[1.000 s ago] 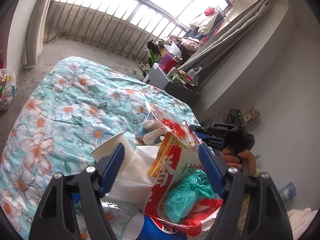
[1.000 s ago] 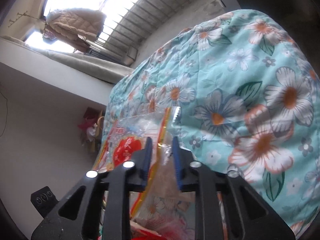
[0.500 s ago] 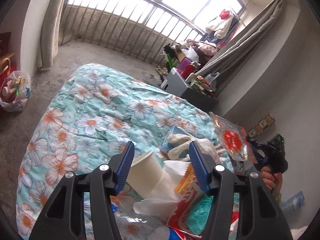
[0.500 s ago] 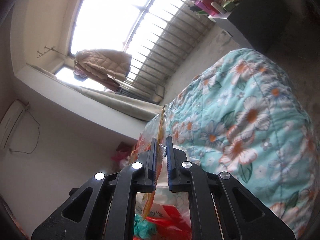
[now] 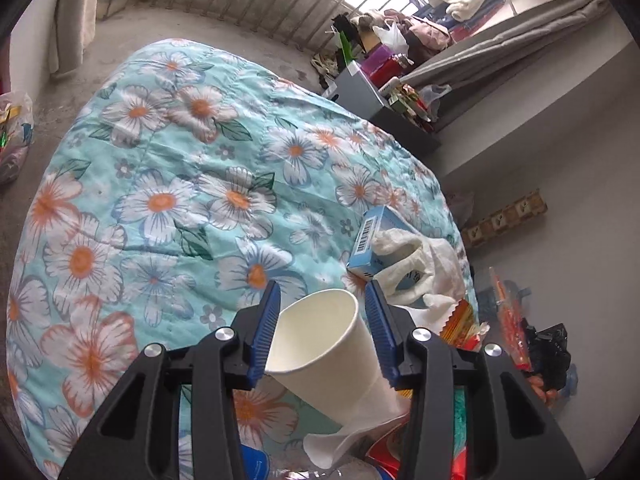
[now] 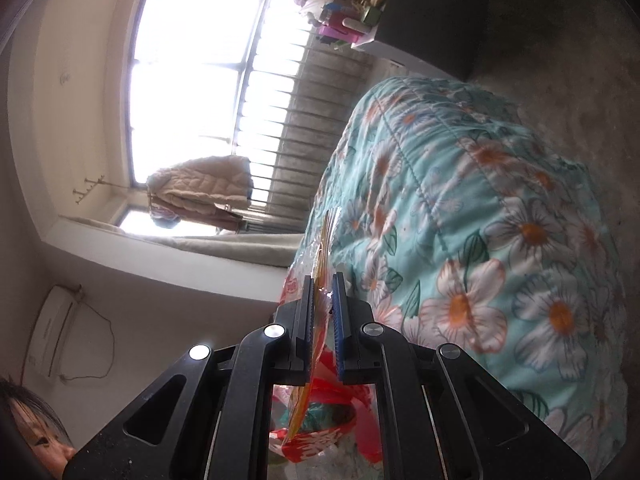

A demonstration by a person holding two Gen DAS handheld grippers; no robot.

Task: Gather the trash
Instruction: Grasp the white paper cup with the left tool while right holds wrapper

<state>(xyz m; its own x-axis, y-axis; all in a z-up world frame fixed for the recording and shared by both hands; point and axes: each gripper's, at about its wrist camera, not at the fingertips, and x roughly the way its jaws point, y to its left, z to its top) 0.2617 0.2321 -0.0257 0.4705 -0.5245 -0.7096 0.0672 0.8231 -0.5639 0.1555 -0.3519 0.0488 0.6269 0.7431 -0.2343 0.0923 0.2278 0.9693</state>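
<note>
cup (image 5: 320, 344) on quilt (image 5: 160, 200), box (image 5: 370, 240) behind, wrappers (image 5: 460, 322) right

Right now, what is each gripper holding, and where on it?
The right gripper pinches the clear snack wrapper by its flat side. The left gripper has been closing around the paper cup near its rim; contact is unclear.

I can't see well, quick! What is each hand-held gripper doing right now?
Left hand-held gripper: its jaws have just been closing around the paper cup; contact cannot be told.
Right hand-held gripper: shut on the clear snack wrapper.
</note>
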